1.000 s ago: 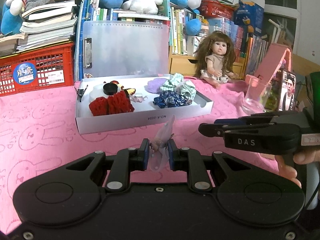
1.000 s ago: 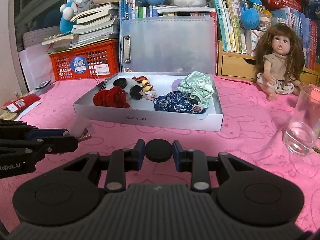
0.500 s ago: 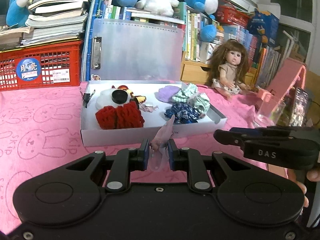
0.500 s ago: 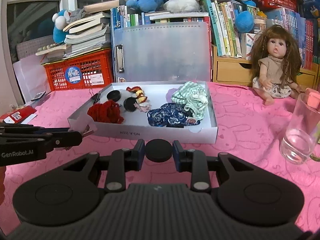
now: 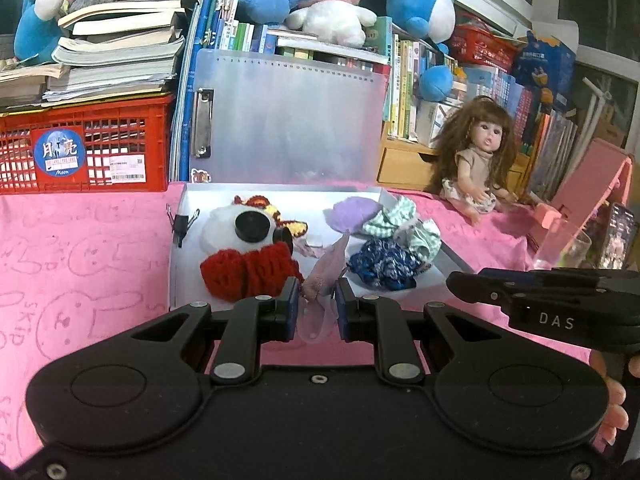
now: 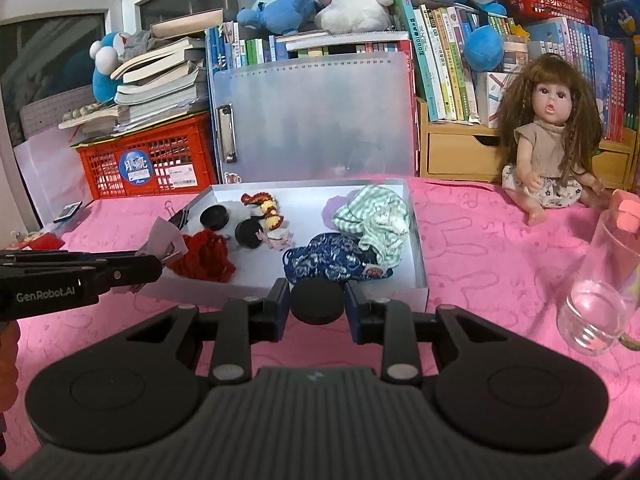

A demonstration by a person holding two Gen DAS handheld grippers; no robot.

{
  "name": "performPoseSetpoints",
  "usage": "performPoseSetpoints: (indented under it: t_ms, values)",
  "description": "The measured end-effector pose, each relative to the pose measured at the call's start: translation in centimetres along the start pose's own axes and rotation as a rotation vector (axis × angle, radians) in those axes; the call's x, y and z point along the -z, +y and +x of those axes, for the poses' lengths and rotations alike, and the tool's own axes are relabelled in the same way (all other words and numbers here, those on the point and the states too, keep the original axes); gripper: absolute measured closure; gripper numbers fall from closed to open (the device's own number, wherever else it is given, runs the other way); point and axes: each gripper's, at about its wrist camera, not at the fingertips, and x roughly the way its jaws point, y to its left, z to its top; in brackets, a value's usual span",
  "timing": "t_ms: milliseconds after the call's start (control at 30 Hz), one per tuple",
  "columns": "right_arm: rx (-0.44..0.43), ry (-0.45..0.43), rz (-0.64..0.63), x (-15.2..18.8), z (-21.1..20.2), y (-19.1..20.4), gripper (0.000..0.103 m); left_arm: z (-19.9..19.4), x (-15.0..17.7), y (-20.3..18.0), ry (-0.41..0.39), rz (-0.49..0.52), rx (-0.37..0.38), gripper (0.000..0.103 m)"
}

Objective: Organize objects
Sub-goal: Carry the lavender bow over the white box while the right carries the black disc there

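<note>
An open white box [image 5: 176,280] lies on the pink cloth, holding a red knitted piece [image 5: 248,272], black discs [image 5: 250,226], a blue patterned scrunchie [image 5: 380,264] and a green striped cloth [image 5: 400,224]. My left gripper [image 5: 317,294] is shut on a small pink translucent piece [image 5: 326,264], just over the box's near wall. Off to the right of the left wrist view, the right gripper [image 5: 454,280] shows from the side. My right gripper [image 6: 317,298] is shut on a black round disc [image 6: 317,306] in front of the box [image 6: 420,280]. The left gripper [image 6: 158,268] enters from the left.
A clear glass [image 6: 592,304] stands at the right, with a doll [image 6: 552,148] sitting behind it. A frosted clipboard [image 5: 288,120] leans behind the box, beside a red crate [image 5: 84,148] topped with books. Shelves of books and plush toys fill the back.
Both grippers have come closer to the box, each keeping its grip. The left one swung until the box sits centred ahead, the pink piece now over its near wall.
</note>
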Motion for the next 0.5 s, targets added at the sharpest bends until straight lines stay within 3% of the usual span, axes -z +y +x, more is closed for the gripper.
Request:
performPoseSetpoints:
  t_ms: [500]
  values:
    - [-0.009,0.020,0.030,-2.8,2.4,-1.3,0.069,3.8,-2.7,1.4,0.001,-0.036,-0.027,0.085]
